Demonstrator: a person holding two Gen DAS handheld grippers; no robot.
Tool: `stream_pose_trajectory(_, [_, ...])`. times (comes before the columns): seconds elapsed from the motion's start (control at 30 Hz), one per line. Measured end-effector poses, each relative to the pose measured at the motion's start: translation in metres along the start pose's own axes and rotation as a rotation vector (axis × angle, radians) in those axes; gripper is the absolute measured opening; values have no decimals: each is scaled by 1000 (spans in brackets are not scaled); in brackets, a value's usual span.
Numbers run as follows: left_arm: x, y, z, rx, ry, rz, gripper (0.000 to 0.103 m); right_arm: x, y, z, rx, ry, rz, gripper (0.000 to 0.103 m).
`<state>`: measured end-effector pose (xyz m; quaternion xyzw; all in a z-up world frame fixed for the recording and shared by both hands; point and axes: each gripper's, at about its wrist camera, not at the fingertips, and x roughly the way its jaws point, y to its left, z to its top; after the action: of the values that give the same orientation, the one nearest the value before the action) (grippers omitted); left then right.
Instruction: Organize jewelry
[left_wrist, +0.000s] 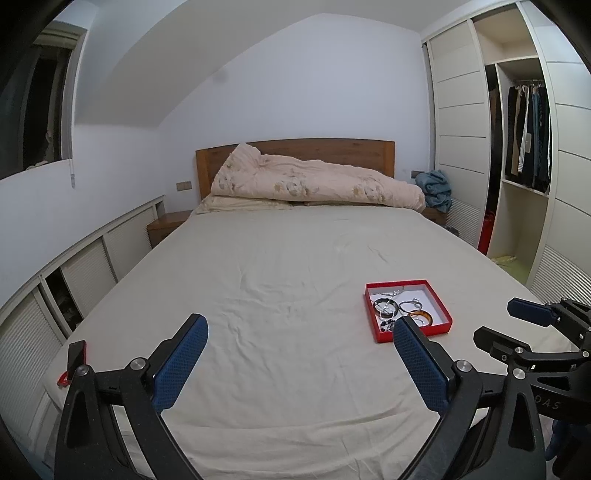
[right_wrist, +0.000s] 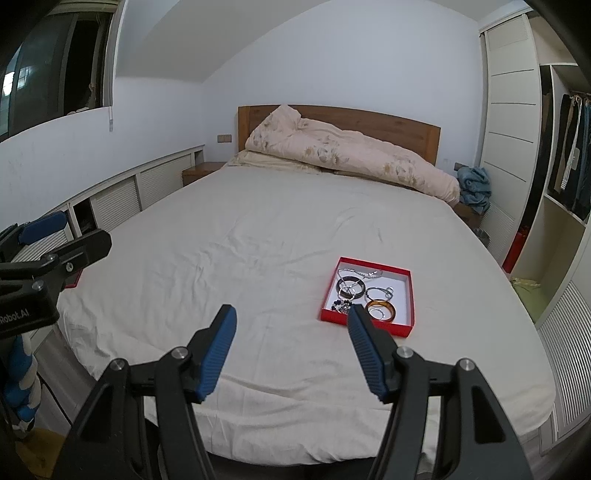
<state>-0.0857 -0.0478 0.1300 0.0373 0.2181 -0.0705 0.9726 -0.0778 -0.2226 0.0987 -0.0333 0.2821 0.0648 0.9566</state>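
Left wrist view: left gripper (left_wrist: 301, 325) low over near end of bed (left_wrist: 280, 266), blue pads spread wide, nothing between them
Right wrist view: right gripper (right_wrist: 291, 314) over near edge of bed, jaws well apart, nothing held
Other gripper: right gripper shows at right edge of left view; left gripper at left edge of right view, pads not touching anything
Task thing: red tray (right_wrist: 402, 328) with white floor, flat on sheet, near-right part of bed, just beyond right finger tip in both views
Tray contents: dark bangle (right_wrist: 351, 290), amber bangle (right_wrist: 380, 310) with a silver ring inside it, thin dark ring (right_wrist: 376, 294), silver chain (right_wrist: 364, 274) along far side, small dark bead piece (right_wrist: 341, 305) near-left corner
Contact: neither gripper touches tray or jewelry; finger overlaps tray's near edge in picture only
Red-and-black object (left_wrist: 75, 356): near-left edge of bed, upright, too small to identify
Duvet (left_wrist: 317, 181): bunched at far end against wooden headboard (left_wrist: 295, 146)
Blue cloth (left_wrist: 436, 188): heaped on nightstand, far right
Wardrobe (left_wrist: 517, 147): right wall, open, dark clothes hanging
Left wall: low louvred cabinets (left_wrist: 88, 269), one door open
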Motion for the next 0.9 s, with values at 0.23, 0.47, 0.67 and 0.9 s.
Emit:
stream_pose_trajectory(0.23, [0, -1, -2, -1, 4, -4, 100, 3, -1, 1, 1, 5, -1, 61])
stream_pose_trajectory(0.47, [1, -2, -4, -1, 10, -2, 100, 7, 0, 0, 3, 12, -3, 61])
stream_pose_trajectory(0.67, [4, -2, -5, -3, 19, 0, 100, 12, -1, -1, 5, 22, -2, 61])
stream_pose_trajectory(0.9, [9, -2, -7, -4, 33, 2, 100, 18, -2, -3, 9, 35, -2, 61])
